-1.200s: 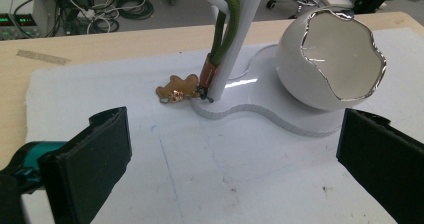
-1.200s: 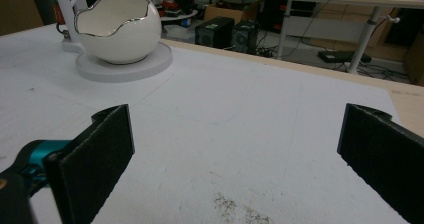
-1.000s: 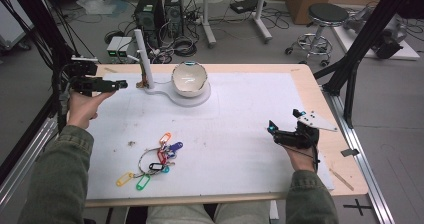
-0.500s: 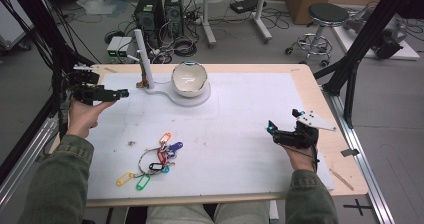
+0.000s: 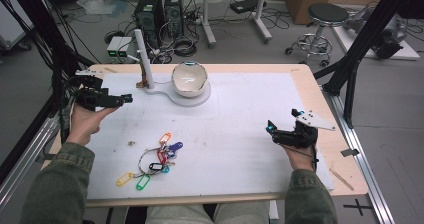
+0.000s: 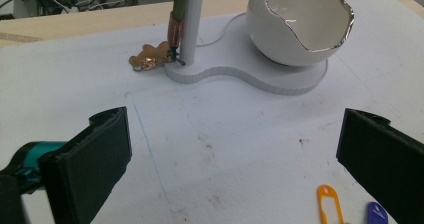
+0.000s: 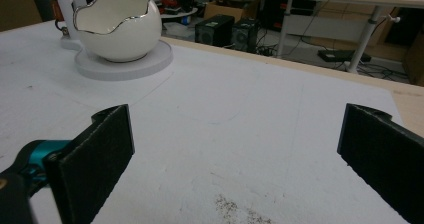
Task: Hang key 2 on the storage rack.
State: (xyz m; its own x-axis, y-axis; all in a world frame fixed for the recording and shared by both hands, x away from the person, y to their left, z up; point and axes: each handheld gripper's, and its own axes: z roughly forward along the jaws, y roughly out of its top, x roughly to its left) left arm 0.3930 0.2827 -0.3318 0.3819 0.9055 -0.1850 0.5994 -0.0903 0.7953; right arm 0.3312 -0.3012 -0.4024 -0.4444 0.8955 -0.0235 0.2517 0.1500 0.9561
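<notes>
Your left gripper point(image 5: 127, 99) has drifted slightly nearer you, jaws spread, empty (the right gripper point(image 5: 270, 129) likewise gapes). The bunch of coloured plastic key tags point(image 5: 156, 159) lies sprawled, untouched.

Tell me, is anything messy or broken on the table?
The bowl has a jagged rim, like a cracked eggshell, though that looks like its design. Brown crumbs dirty the white mat. The keys lie in a tangled heap.
</notes>
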